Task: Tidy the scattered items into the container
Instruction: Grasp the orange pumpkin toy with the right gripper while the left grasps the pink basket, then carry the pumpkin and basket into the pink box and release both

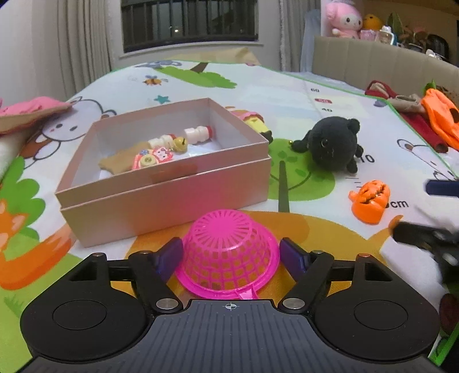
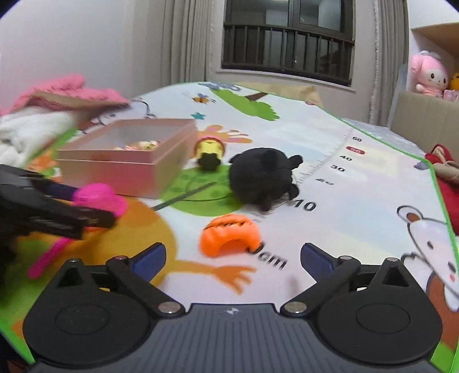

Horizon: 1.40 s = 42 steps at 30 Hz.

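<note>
Child's bedroom: cartoon play mat (image 1: 287,94), plush toys (image 1: 345,20), bed headboard (image 1: 373,57).

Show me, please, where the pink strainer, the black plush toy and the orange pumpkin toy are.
pink strainer (image 1: 228,252), left wrist view, on its mesh dome.
black plush toy (image 1: 332,143), left wrist view, on its round body.
orange pumpkin toy (image 2: 229,233), right wrist view, on its top side.

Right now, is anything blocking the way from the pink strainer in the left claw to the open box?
Nothing visible does. The pink strainer sits between the left claw's fingers, with only bare mat up to the box. The box's near wall has to be cleared by lifting over it.
</note>
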### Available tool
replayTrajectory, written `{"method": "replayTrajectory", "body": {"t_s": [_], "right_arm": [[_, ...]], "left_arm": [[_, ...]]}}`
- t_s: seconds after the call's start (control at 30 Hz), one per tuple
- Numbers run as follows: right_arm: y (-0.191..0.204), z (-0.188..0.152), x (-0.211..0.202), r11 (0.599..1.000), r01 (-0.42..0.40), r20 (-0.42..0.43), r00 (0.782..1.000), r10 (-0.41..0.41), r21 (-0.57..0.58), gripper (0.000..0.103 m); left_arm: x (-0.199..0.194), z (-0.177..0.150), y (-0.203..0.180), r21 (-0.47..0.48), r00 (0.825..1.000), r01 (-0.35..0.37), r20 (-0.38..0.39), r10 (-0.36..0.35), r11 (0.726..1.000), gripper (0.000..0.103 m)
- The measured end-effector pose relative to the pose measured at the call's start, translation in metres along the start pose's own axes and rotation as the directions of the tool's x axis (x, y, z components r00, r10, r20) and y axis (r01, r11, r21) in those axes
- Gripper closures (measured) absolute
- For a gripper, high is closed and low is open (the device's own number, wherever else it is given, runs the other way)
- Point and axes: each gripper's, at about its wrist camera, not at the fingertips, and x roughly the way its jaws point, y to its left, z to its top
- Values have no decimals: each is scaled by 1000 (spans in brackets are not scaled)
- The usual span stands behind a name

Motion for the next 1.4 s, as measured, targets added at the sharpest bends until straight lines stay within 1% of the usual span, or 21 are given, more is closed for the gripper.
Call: {"method": "replayTrajectory", "body": {"t_s": [0.07, 0.13, 0.2, 0.27, 0.3, 0.37, 0.47, 0.53, 0.63, 0.77, 0.9, 1.0, 1.13, 1.23, 1.33, 1.4], "right_arm": [[-2, 6, 8, 999, -33, -23, 999, 33, -5, 12], [-2, 11, 17, 998, -59, -45, 997, 59, -3, 17], [0, 13, 27, 998, -56, -68, 996, 55, -9, 21], [2, 14, 35, 999, -38, -90, 995, 36, -18, 31], [1, 14, 38, 999, -40, -102, 994, 38, -15, 34], [0, 14, 39, 998, -55, -120, 991, 55, 5, 42], [3, 15, 34, 998, -54, -128, 990, 55, 16, 42], [9, 16, 29, 997, -74, -134, 988, 76, 17, 42], [25, 17, 19, 992, -125, -143, 982, 123, -6, 42], [55, 21, 5, 974, -222, -159, 964, 212, -47, 42], [81, 29, -7, 950, -295, -146, 949, 280, -98, 42], [95, 38, -9, 935, -332, -134, 939, 315, -126, 42], [106, 46, -2, 926, -343, -122, 937, 327, -155, 42], [106, 54, 7, 927, -334, -104, 941, 320, -169, 42], [100, 70, 16, 936, -313, -61, 950, 307, -160, 42], [96, 85, 24, 944, -292, -17, 956, 293, -156, 42]], "left_arm": [[-10, -2, 1, 6, 1000, 13, 9, -13, 1000, 24], [-22, -5, 3, 15, 1000, 27, 14, -28, 1000, 24], [-34, -9, 6, 19, 999, 38, 14, -38, 999, 24], [-45, -13, 9, 19, 999, 48, 10, -49, 999, 24], [-50, -16, 12, 19, 999, 53, 8, -53, 998, 24], [-59, -20, 18, 17, 998, 56, 5, -56, 998, 24], [-67, -25, 27, 6, 999, 50, 5, -50, 999, 24], [-71, -28, 31, -1, 999, 46, 5, -46, 999, 24], [-73, -31, 36, -8, 999, 43, 9, -43, 999, 24], [-77, -34, 40, -15, 999, 46, 9, -46, 999, 24], [-77, -34, 43, -15, 999, 42, 8, -42, 999, 24], [-75, -32, 45, -11, 999, 36, 8, -36, 999, 24], [-68, -25, 50, -14, 999, 29, 14, -29, 999, 24], [-63, -13, 58, -27, 999, 22, 42, -21, 999, 24], [-57, 12, 70, -49, 995, 14, 99, -9, 999, 24], [-51, 34, 80, -75, 991, 19, 137, -8, 997, 24]]}}
